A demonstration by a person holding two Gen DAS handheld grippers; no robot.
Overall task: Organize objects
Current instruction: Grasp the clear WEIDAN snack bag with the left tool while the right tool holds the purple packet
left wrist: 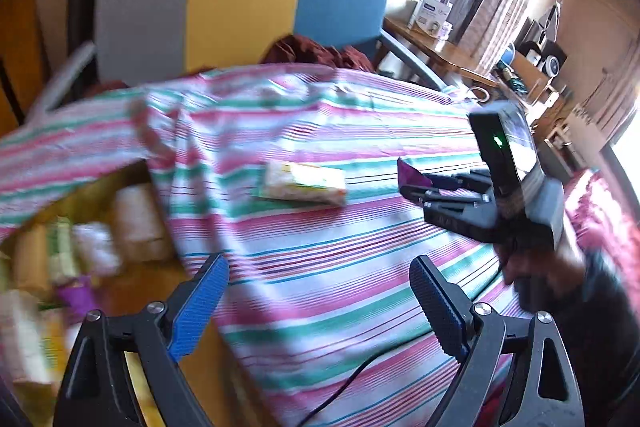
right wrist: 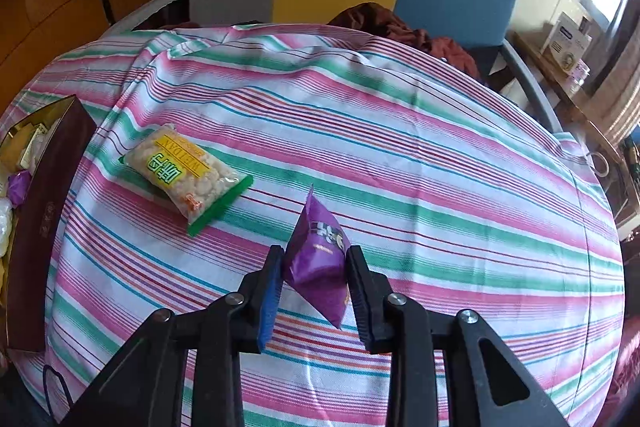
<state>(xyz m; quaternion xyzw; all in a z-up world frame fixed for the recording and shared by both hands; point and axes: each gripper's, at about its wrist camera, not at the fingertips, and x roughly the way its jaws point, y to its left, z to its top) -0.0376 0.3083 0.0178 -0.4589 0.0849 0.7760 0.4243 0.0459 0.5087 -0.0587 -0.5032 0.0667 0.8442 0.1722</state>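
Packet: purple snack packet point(right wrist: 318, 259) is pinched in the right claw point(right wrist: 314, 287), pads pressing its 2 flat faces, lifted just above the striped cloth point(right wrist: 440, 155) on the worktop.
Packet axis: long axis runs away from the claw, its sealed tip pointing up and forward, the lower corner hanging down between the fingers.
Left claw: left claw point(left wrist: 320, 311) spread wide and holding nothing, hovering over the cloth at the worktop's left edge.
Other snack: yellow-and-green rice-cracker pack point(right wrist: 186, 175) lies flat on the cloth, ahead and left of the right claw, well apart from the purple packet; its long axis runs diagonally, green sealed end nearest the right claw.
Box: maroon box point(right wrist: 44, 211) sits at the far left edge with snacks already inside; in the left wrist view its contents are blurred, so probably several wrapped packs, hard to count.
Key relation: box lies to the left of the held packet, beyond the cracker pack, so the carry looks like a leftward sweep over that pack.
Nearer hand: left claw is closer to the box and to the cracker pack.
Risk: thin packet could twist in the pinch.
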